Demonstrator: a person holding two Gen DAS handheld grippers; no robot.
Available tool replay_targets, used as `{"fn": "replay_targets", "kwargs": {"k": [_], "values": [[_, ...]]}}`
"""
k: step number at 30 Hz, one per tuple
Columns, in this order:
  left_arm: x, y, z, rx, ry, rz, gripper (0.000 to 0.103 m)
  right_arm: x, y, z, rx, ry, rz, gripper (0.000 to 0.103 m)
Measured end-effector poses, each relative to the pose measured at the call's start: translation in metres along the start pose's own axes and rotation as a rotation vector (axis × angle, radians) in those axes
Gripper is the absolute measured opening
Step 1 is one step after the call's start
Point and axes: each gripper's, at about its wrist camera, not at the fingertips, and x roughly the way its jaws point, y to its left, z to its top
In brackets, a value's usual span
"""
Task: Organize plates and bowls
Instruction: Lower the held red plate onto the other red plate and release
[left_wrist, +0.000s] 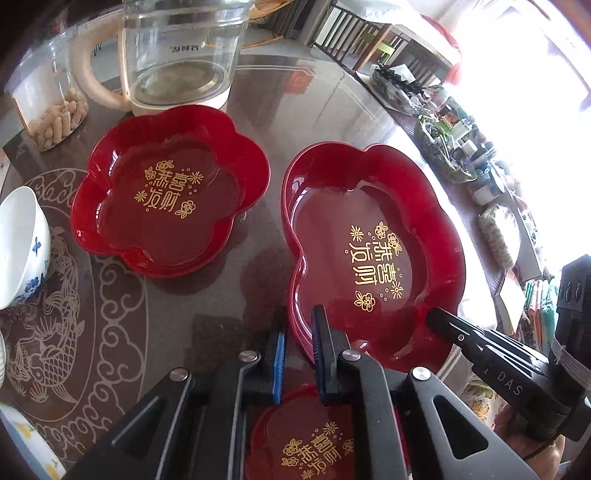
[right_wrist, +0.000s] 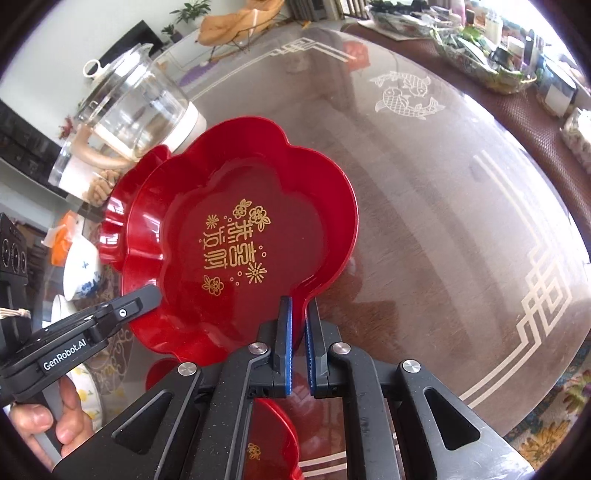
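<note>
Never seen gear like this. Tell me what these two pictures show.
There is no robot here. A person holds a claw in each hand, and each has a wide-angle camera looking along its two fingers. One picture is from the left claw, the other from the right claw. The right claw pinches the rim of a red flower-shaped plate. The left claw straddles another part of that rim, but whether it squeezes is unclear. On the glass table are a second red plate, a third red plate below the claws, a glass kettle, a blue-and-white bowl and a snack jar.
</note>
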Motion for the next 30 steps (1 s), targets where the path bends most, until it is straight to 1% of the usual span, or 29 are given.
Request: {"fn": "replay_targets", "kwargs": {"k": [4,8,11,13,17,21,27,30], "values": [[-0.047,-0.007,-0.015,0.039,-0.037,-0.030,0.012,-0.045,0.015,-0.010,-0.026,-0.060,0.010,0.009],[-0.090,-0.012,-0.043,0.085,-0.042,-0.044,0.013,-0.093,0.036,-0.036,-0.058,-0.098,0.025,0.010],[-0.107,-0.009,-0.066,0.108,-0.032,-0.042,0.013,-0.116,0.050,-0.061,-0.066,-0.097,0.033,0.011],[-0.109,-0.005,-0.081,0.118,-0.024,-0.035,0.013,-0.121,0.058,-0.079,-0.062,-0.087,0.037,0.012],[-0.098,0.009,-0.110,0.113,0.005,-0.012,0.013,-0.113,0.063,-0.111,-0.035,-0.056,0.050,0.014],[-0.078,0.017,-0.125,0.115,0.023,0.019,0.013,-0.093,0.059,-0.133,0.003,-0.027,0.045,0.015],[-0.053,0.017,-0.129,0.142,0.038,0.068,0.013,-0.057,0.046,-0.150,0.072,0.013,0.039,0.015],[-0.049,0.013,-0.128,0.170,0.033,0.094,0.013,-0.047,0.047,-0.161,0.101,0.029,0.035,0.015]]}}
